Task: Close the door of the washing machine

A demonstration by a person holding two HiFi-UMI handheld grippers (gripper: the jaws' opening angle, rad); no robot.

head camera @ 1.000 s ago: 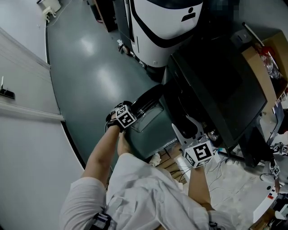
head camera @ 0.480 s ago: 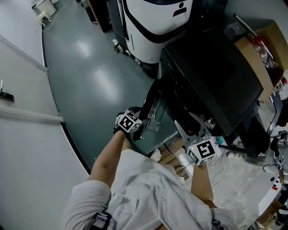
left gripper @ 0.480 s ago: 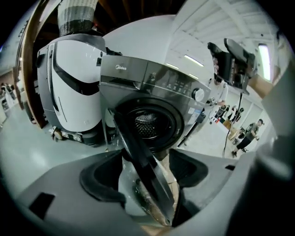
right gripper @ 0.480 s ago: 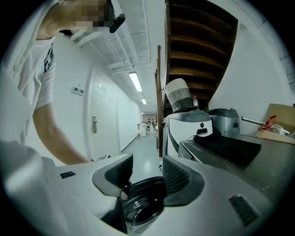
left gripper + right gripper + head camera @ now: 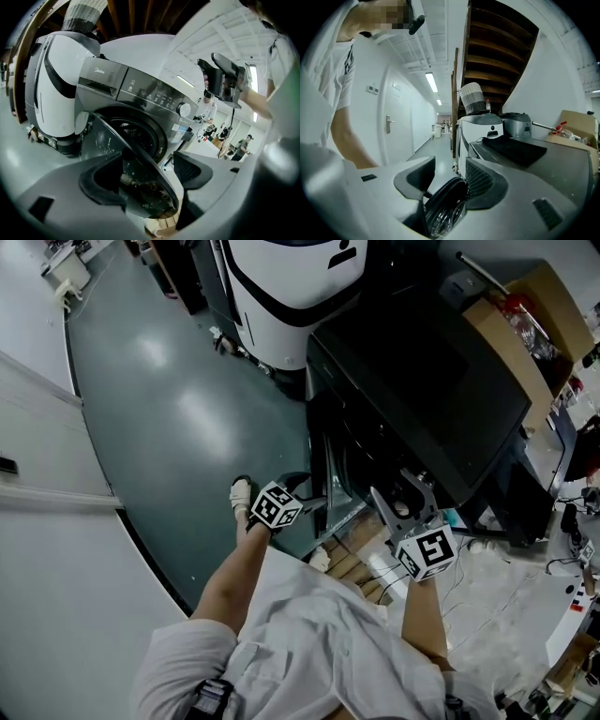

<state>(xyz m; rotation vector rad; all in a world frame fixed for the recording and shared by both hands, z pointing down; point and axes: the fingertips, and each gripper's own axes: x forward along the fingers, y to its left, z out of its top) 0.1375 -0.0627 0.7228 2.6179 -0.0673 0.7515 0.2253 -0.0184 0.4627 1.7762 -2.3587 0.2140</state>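
We are opening the left gripper [image 5: 298, 491]; the jaws are parting, and the door [image 5: 126, 159] glass is showing between them with no pad pressing on it. The door is standing ajar from the washing machine [image 5: 422, 381], at 1 o'clock from that gripper. Our right gripper [image 5: 401, 498] is hovering at the door's 4 o'clock, jaws apart and gripping nothing.

Round glass door [image 5: 140, 183] of grey front-load washer [image 5: 140, 91] approx half-shut, standing out at an angle; prob. unlatched.
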